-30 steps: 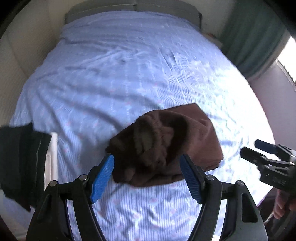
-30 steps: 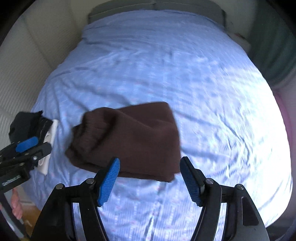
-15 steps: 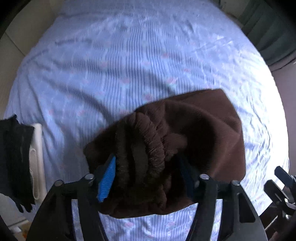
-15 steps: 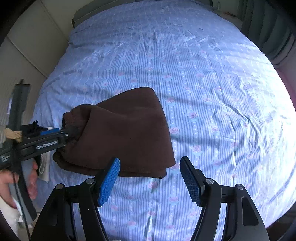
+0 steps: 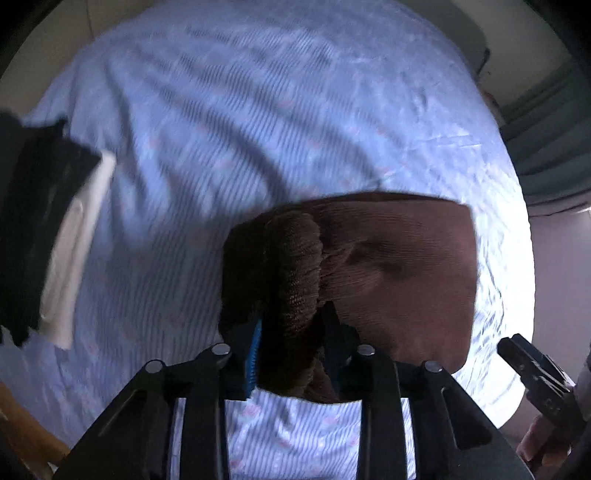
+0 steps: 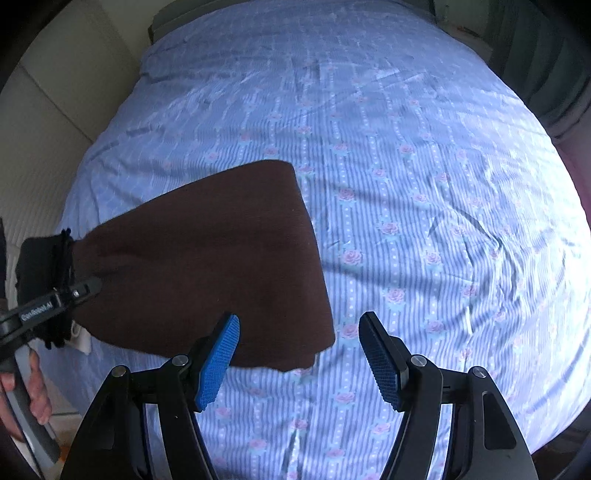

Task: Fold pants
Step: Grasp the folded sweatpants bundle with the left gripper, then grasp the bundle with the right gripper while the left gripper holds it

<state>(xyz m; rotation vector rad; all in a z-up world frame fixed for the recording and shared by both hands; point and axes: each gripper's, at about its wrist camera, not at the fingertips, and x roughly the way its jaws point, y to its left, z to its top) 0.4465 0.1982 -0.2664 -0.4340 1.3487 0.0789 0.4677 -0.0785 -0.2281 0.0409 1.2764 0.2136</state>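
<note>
The folded brown pants (image 5: 399, 273) lie on the blue striped bed (image 5: 258, 110). My left gripper (image 5: 291, 343) is shut on the bunched elastic waistband end of the pants and lifts that end. In the right wrist view the pants (image 6: 207, 266) stretch flat toward the left, where the left gripper (image 6: 79, 290) holds them. My right gripper (image 6: 299, 354) is open and empty, hovering just above the pants' near right corner. The right gripper also shows at the lower right of the left wrist view (image 5: 532, 369).
A pile of black clothes (image 5: 33, 221) on a white item (image 5: 77, 251) sits at the bed's left edge. A grey headboard (image 6: 173, 11) is at the far end, curtains (image 5: 554, 122) on the right, a wall (image 6: 48, 110) on the left.
My left gripper moved onto the waistband, closed on it and lifted it. The pants pulled out flatter. My right gripper stayed open and came nearer the pants' corner.
</note>
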